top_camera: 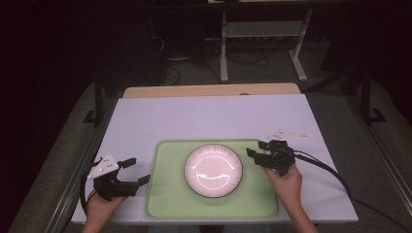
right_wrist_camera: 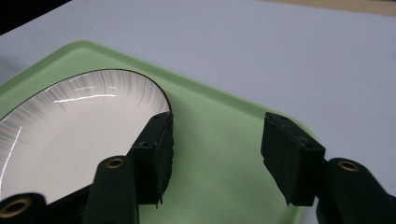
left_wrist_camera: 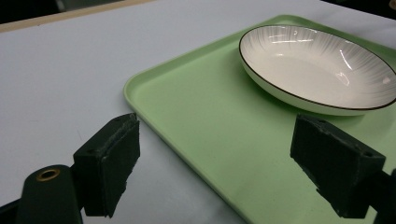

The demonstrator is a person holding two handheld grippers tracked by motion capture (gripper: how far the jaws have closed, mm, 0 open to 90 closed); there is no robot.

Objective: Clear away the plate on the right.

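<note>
**Both claws open at the tray's short sides**

While sitting mid-tray with nothing gripped, lies between the two: white plate [top_camera: 213, 170] on the green tray [top_camera: 165, 199], near the table's [top_camera: 145, 116] front edge. Nearer on the right: right claw [top_camera: 256, 150], agape, over the tray's right side just beside the plate rim. Left claw [top_camera: 137, 171], equally agape, straddling the tray's left edge, farther off.

Dark room w/ grey floor [top_camera: 340, 121], cables, white table legs [top_camera: 224, 48] behind.
</note>
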